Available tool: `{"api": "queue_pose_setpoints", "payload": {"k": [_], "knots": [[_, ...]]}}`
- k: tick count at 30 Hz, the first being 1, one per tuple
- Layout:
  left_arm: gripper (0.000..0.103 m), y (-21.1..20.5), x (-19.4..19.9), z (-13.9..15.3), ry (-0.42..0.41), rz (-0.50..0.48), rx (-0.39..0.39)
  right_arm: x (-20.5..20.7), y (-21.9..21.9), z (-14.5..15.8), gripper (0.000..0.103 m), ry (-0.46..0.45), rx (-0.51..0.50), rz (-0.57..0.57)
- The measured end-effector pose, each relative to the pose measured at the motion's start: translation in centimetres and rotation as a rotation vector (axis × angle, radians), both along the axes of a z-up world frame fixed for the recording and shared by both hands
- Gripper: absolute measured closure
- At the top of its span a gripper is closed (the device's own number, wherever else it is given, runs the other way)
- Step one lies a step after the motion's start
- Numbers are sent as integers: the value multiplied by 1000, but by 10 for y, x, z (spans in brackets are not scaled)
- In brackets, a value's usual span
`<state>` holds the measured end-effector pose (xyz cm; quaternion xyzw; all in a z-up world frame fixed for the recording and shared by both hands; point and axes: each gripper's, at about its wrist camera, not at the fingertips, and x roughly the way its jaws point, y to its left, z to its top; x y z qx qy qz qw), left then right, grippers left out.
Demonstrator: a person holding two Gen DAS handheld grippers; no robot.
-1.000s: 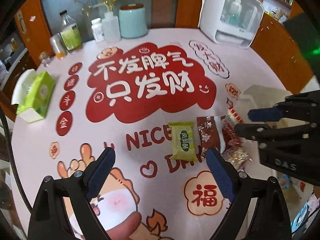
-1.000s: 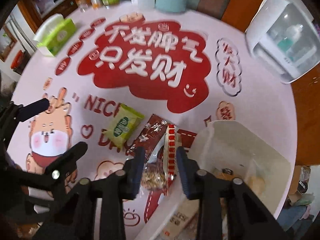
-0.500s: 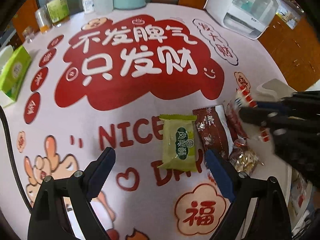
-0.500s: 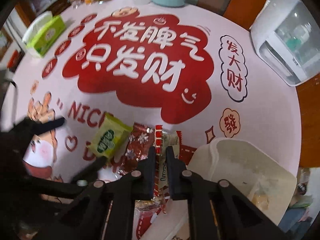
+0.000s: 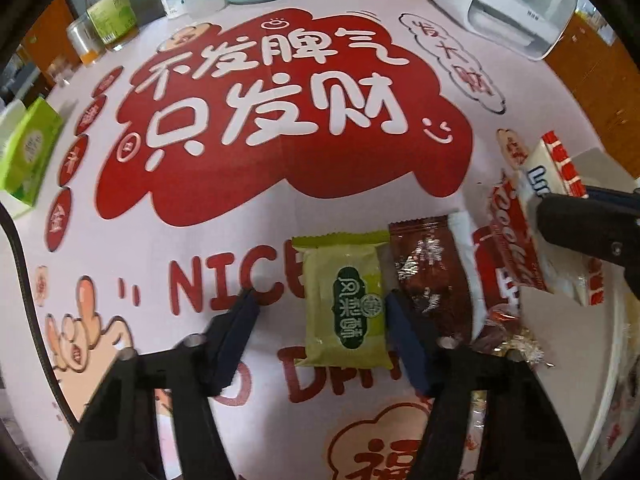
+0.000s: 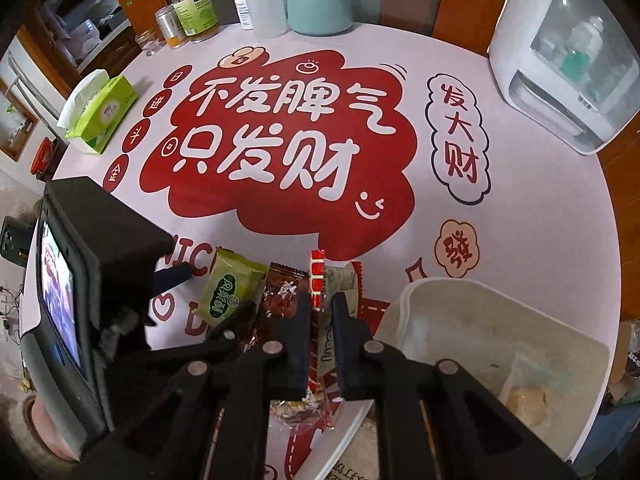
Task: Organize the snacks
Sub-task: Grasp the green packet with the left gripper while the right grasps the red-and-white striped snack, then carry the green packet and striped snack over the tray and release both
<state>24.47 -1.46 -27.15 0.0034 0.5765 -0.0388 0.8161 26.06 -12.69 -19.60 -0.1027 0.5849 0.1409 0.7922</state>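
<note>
Left gripper (image 5: 320, 304) lower than before, jaws closing around green packet (image 5: 345, 300), right gripper (image 6: 322, 312) now clamped on red-white packet (image 6: 318, 276), lifted off bench (image 5: 240, 248).

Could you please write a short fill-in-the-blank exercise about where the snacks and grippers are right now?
1. The right gripper is shut on a red-and-white ____.
2. The green snack packet lies between the closing fingers of the ____ gripper.
3. Directly beside the green packet lies a ____ packet with silver flecks.
4. The cream bin sits on the ____ edge of the right wrist view.

Missing words: packet; left; brown; right
</note>
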Motion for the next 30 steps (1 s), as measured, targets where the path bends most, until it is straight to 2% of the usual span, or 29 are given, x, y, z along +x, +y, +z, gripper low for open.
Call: {"api": "queue_pose_setpoints", "payload": {"k": [1,6,9,14,18,23,27,30], "knots": [[67,-2,0,2,-12,-14,7,0,-1,0,93,0,6,-3],[68,13,-9,11,-1,27,-44,-6,-9,6,93,-9,52,-17],[68,23,-20,35,-50,50,-39,-13,-14,16,93,-26,87,-21],[68,29,-45,100,-167,28,-41,-32,-25,44,93,-68,154,-36],[68,23,-64,152,-247,2,-74,-59,-38,81,94,-137,217,-46],[68,-6,-89,216,-366,-71,-108,-100,-68,136,93,-265,266,-65],[68,-45,-107,251,-436,-138,-146,-132,-104,174,93,-354,296,-104],[68,-75,-122,266,-462,-185,-157,-155,-129,195,93,-414,304,-136]]}}
